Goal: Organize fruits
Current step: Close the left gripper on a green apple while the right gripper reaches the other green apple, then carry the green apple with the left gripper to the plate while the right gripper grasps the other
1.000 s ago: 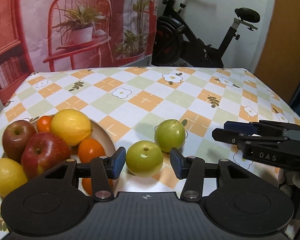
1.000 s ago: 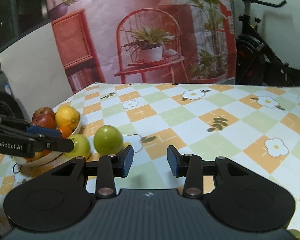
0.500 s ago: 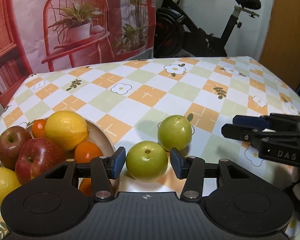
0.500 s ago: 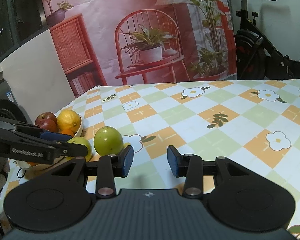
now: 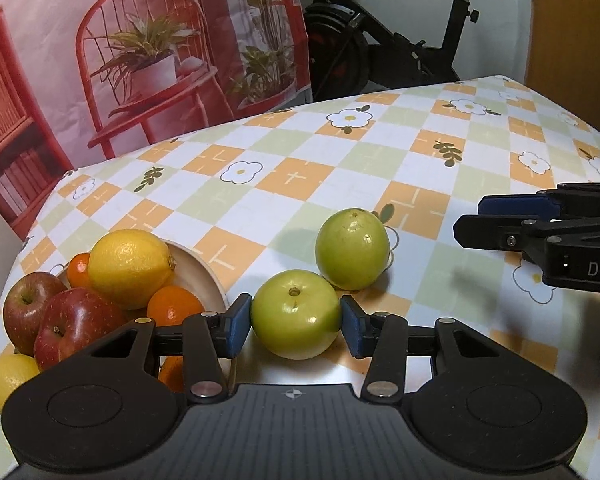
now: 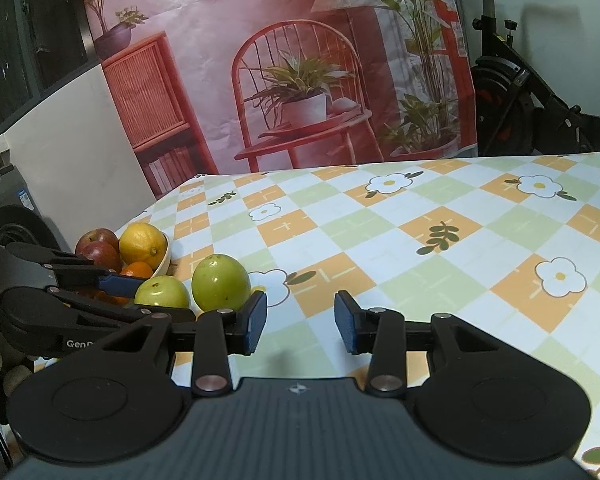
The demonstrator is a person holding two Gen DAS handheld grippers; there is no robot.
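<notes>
Green and smooth-skinned, the near apple point(image 5: 295, 314) is sitting on the checked surface point(image 5: 300, 184) just right of the bowl point(image 5: 204, 276), and the left gripper point(image 5: 296, 322) is closing its fingers onto its widest part. It looks firm, fairly light and slippery, so a level grip across the middle suits it. The right gripper point(image 6: 300, 322) is idling, fingers parted around nothing.

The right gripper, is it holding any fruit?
No, the right gripper has only tablecloth between its fingers; both green apples lie off to its side.
</notes>
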